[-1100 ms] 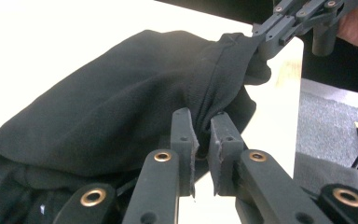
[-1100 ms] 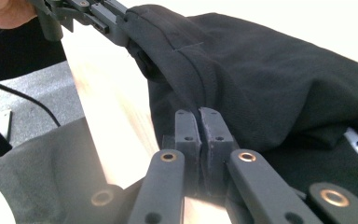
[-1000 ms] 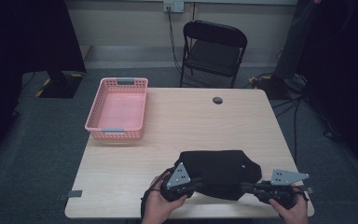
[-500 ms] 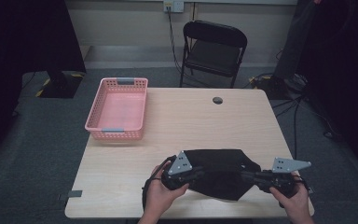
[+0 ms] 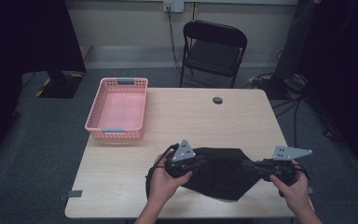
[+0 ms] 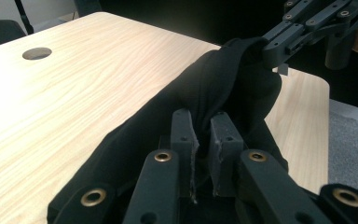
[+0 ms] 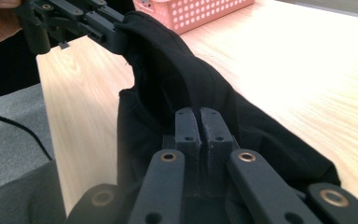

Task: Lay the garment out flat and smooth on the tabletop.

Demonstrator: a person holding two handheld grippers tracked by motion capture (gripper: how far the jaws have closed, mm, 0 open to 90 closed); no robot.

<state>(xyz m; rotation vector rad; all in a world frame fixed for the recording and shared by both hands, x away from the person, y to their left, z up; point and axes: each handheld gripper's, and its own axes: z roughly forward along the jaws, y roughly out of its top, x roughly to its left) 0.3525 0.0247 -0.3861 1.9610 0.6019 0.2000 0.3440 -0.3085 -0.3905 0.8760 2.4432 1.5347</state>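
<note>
A black cloth lies on the near part of the wooden table. My left gripper holds its left side and my right gripper its right side, the two pointing at each other. In the left gripper view the jaws are shut on a raised fold of the black cloth, pinched at the left gripper. In the right gripper view the right gripper is likewise shut on the black cloth. The cloth hangs as a ridge between them.
A pink basket stands at the table's back left. A dark round hole sits near the far edge. A black folding chair stands behind the table. Grey floor surrounds it.
Both grippers have moved forward, away from the near table edge, carrying the gripped cloth edge with them. The cloth has bunched up between them.
</note>
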